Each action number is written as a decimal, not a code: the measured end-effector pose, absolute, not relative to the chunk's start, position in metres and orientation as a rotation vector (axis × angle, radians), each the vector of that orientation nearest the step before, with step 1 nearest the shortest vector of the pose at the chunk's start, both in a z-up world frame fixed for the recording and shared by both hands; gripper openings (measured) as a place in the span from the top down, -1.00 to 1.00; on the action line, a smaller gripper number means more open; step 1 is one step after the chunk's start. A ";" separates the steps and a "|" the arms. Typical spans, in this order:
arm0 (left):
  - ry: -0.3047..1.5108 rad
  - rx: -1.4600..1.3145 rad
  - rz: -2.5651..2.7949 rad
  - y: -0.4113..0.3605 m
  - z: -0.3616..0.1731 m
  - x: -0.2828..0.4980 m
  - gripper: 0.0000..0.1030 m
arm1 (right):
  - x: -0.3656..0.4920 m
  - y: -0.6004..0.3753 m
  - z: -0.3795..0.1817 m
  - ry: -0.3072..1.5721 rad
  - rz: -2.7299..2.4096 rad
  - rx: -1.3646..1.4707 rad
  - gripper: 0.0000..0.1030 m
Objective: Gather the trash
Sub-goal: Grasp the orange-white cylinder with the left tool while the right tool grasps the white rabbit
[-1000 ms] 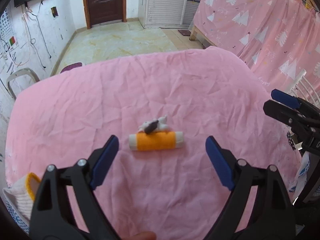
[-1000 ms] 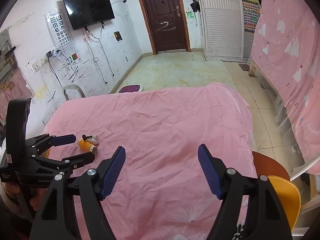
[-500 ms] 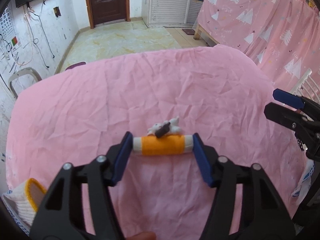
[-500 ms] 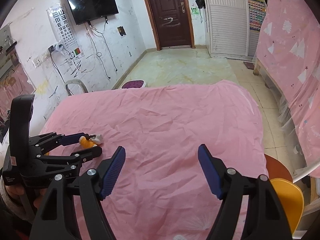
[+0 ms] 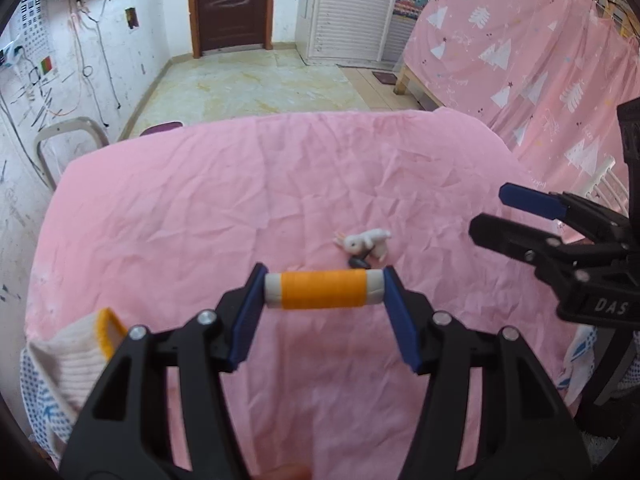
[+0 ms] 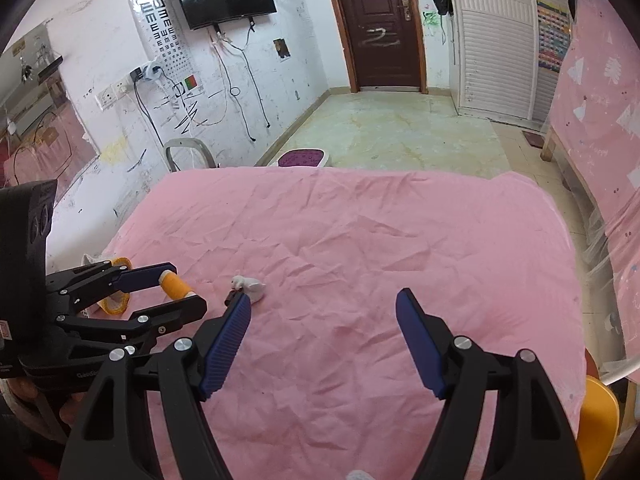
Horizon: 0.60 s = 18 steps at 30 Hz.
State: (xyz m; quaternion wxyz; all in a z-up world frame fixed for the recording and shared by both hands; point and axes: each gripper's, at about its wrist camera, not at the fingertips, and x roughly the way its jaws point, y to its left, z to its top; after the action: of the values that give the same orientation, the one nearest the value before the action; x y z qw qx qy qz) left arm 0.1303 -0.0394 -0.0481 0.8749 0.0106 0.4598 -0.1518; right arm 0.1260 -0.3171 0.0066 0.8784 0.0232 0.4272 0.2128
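Left wrist view. Spool of orange thread (image 5: pixel 323 290) clamped end to end between blue pads of left gripper (image 5: pixel 323 294), jaws about half closed, one pad on each white end cap. Axial grip probably chosen so pads bear on hard flat ends rather than on slippery wound thread. Spool lying crosswise, apparently just clear of pink sheet (image 5: pixel 200 216); contact with sheet not resolvable. Small white rabbit figurine (image 5: pixel 366 242) with a dark bit beside it left on sheet just beyond spool, untouched. White knitted cloth with orange rim (image 5: pixel 76 354) at lower left edge, possibly a collecting bag; not certain. Right gripper (image 5: pixel 496 216) visible at right edge, off to the side of the figurine.

Right wrist view. Right gripper (image 6: pixel 324 314) spread wide, nothing between pads, only bare sheet (image 6: pixel 400 240) in the gap. Figurine (image 6: pixel 250 285) just beyond tip of the jaw nearer the left gripper, outside the gap, so no grasp possible yet without shifting sideways. Left gripper (image 6: pixel 176 286) seen side-on with orange spool (image 6: pixel 174 285) held. Orange-rimmed cloth (image 6: pixel 114 302) directly behind it, near edge of sheet.

Judgement: one item secured, figurine next; small, irregular, likely to slip from wide pads.
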 end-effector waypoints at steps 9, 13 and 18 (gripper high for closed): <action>0.960 0.001 -0.280 -0.018 -0.050 0.122 -0.08 | 0.137 -0.269 -0.002 0.924 0.525 -0.062 -0.27; 0.954 -0.021 -0.271 -0.007 -0.049 0.121 -0.08 | 0.141 -0.256 -0.005 0.939 0.548 -0.081 -0.27; 0.930 -0.041 -0.262 0.001 -0.044 0.117 -0.08 | 0.143 -0.242 -0.012 0.956 0.575 -0.108 -0.22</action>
State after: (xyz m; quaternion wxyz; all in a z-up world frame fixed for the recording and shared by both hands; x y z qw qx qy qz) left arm 0.1172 0.0011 -0.0443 0.8854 -0.0199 0.4470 -0.1260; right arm 0.1433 -0.2424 -0.0117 0.8471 -0.0510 0.4532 0.2728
